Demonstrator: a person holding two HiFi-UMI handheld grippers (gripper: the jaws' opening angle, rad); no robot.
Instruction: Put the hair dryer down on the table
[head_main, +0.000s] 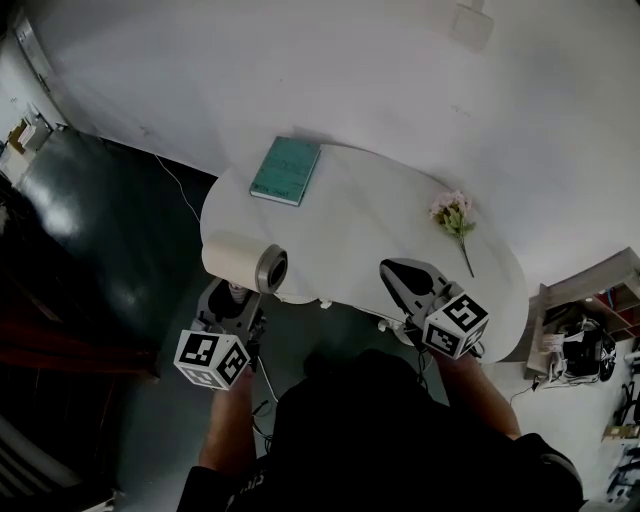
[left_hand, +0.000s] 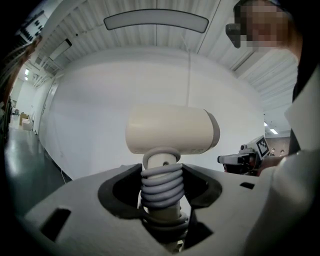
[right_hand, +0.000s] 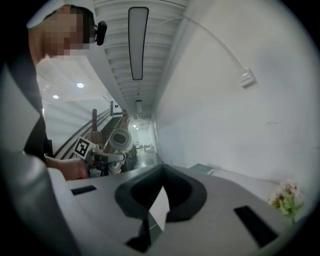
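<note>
Jaws of left gripper (left_hand: 161, 200) are clenching cream plastic hair dryer (left_hand: 170, 132) by handle — for lowering onto white oval table (head_main: 370, 220) — right gripper (head_main: 393, 273) closed, empty.

The head view looks steeply down from above the person onto the table (head_main: 360, 220), left gripper (head_main: 233, 297) and right gripper (head_main: 400, 278). Each gripper view looks roughly level along its own jaws and catches the other gripper. The left one sits close on the dryer (left_hand: 170, 131). The right one shares the table.

No legible text or numbers; only coded square markers (head_main: 458, 322) on both gripper cubes (head_main: 212, 358), book (head_main: 286, 170) cover unreadable.
</note>
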